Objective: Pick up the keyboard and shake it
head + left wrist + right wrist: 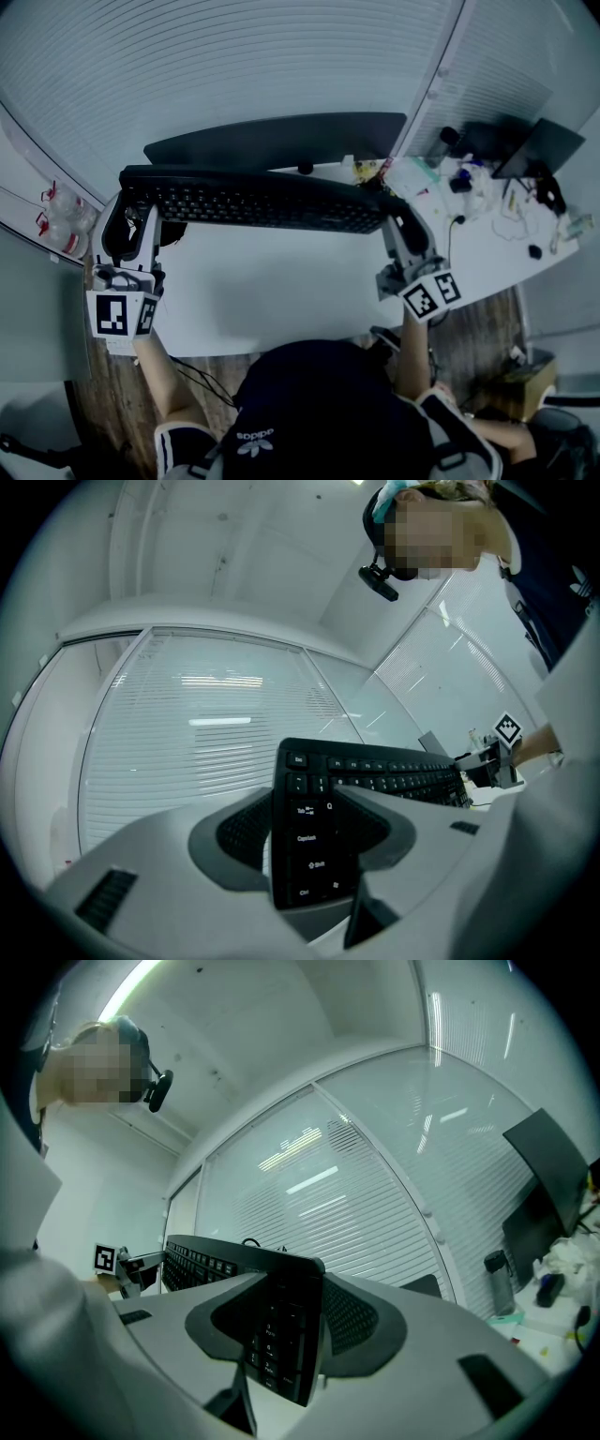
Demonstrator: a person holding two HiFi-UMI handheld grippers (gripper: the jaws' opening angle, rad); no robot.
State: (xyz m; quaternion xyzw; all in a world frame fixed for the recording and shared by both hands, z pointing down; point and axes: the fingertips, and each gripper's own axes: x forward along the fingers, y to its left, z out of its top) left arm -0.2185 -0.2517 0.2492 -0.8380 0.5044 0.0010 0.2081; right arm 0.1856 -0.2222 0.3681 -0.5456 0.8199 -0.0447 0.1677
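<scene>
We have the left gripper (131, 199) (314, 841) clamped on the left end of the keyboard (262, 202) (394, 775). Its two dark pads press the front and the back of the board, right at the Tab, Caps Lock and Shift keys. Our right gripper (392, 214) (281, 1321) grips the opposite end in the same way, with its jaws spread to the board's thickness and pressed on either side of the number pad. Both grippers are full, and neither one touches anything else.

The keyboard (202, 1260) spans the gap between our two grippers. It is black, with the key side turned up toward the head camera. From the head view it looks lifted off the white worktop (281, 291), which lies below and in front of it.

Beyond the keyboard stands a dark monitor (281, 139), and behind that are pale slatted blinds (187, 66). Off our left end sit a few bottles (61, 220) with red marks. To our right a second desk (487, 202) is crowded with small items and another dark screen (544, 145) (553, 1180).
</scene>
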